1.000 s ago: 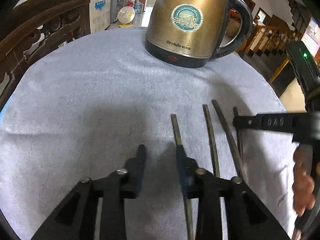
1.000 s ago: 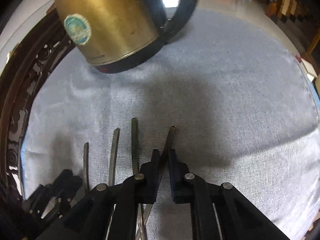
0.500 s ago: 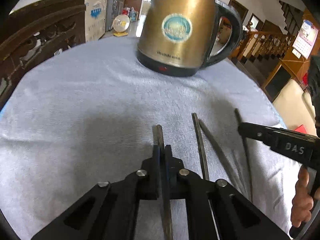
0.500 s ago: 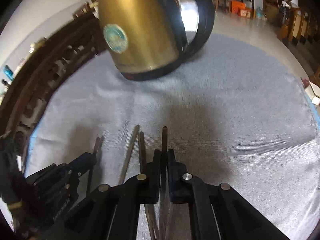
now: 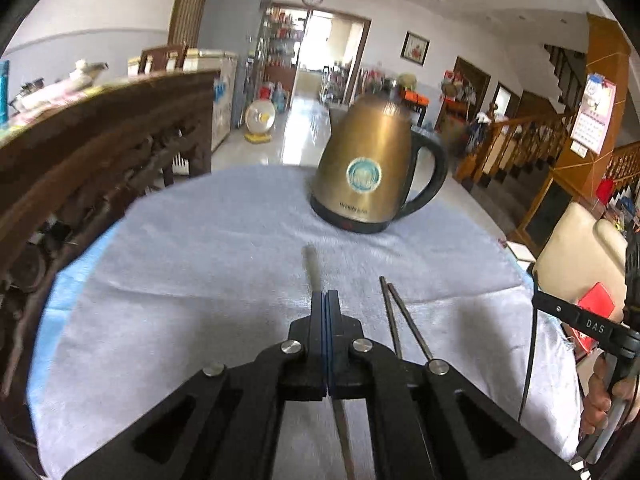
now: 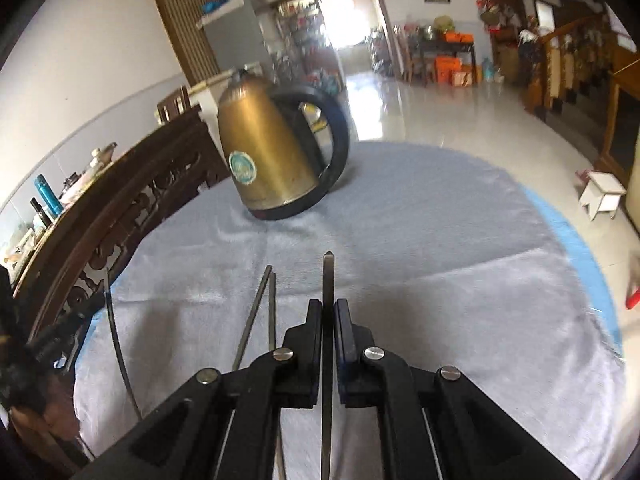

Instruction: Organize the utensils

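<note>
1. Metal chopstick (image 5: 311,265) clamped in my left claw (image 5: 325,300); jaws pinched tight on it, tip pointing forward toward the kettle (image 5: 370,176), tail running back under the claw.
2. Right claw (image 6: 328,308) likewise clenched on its own chopstick (image 6: 328,276); that stick's long axis runs straight along the fingers, tip ahead, raised off the grey cloth (image 6: 440,260) on the table, I judge.
3. Two loose chopsticks (image 5: 394,312) lie on the cloth between the claws: just right of my left claw, just left of my right one (image 6: 264,304). They touch or nearly touch at the far tips and spread toward me.
4. Key relation: both held sticks run near parallel to the loose pair, all pointing at the kettle, so lining them up needs a sideways shift, hardly any turn.
5. Either claw looks about equally near the pair; cannot tell which is closer.
6. Risk, my guess: thin sticks can pivot in the pads when set down.
</note>
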Motion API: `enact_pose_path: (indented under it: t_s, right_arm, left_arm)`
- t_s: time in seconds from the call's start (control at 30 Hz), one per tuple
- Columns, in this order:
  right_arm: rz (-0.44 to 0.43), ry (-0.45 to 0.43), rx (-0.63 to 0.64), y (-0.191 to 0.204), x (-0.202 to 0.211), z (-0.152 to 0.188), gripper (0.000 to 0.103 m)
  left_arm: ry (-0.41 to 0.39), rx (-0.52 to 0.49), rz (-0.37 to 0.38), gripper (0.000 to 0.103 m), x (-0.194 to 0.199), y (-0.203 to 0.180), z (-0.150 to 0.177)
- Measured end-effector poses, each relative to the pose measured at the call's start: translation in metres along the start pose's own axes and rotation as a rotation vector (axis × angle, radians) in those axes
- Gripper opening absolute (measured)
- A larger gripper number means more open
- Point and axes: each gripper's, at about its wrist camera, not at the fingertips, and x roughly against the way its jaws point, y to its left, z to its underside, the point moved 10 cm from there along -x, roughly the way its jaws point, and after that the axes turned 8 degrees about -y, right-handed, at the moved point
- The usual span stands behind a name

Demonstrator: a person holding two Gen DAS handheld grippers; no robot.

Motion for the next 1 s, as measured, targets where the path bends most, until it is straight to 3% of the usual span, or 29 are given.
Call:
enact_pose_path:
  t_s: [0.2, 0.33, 0.6, 0.73, 1.0]
  right_arm:
    - [0.016, -0.115, 0.053, 0.005, 0.069, 0.004, 0.007]
    - [0.002, -0.162, 0.062, 0.015, 0.103, 0.008, 0.007]
    - [-0.027, -0.127, 0.052, 0.016, 0.114, 0.025, 0.007]
    - [-0.040, -0.093, 0.011, 0.003, 0.097, 0.031, 0.007]
    - [-0.071, -0.058, -0.045, -0.018, 0.075, 0.033, 0.007]
  left_arm:
    - [-0.091, -0.009, 0.009, 0.000, 0.057, -0.010, -0.003]
    - [-0.098, -0.033, 0.007, 0.000, 0.075, -0.013, 0.002]
    - [0.180, 0.112, -0.049, 0.001, 0.012, 0.029, 0.041]
    - [0.290, 0.100, -0.074, 0.013, -0.032, 0.025, 0.053]
    - [0.447, 0.178, -0.130, 0.027, -0.114, 0.012, 0.075]
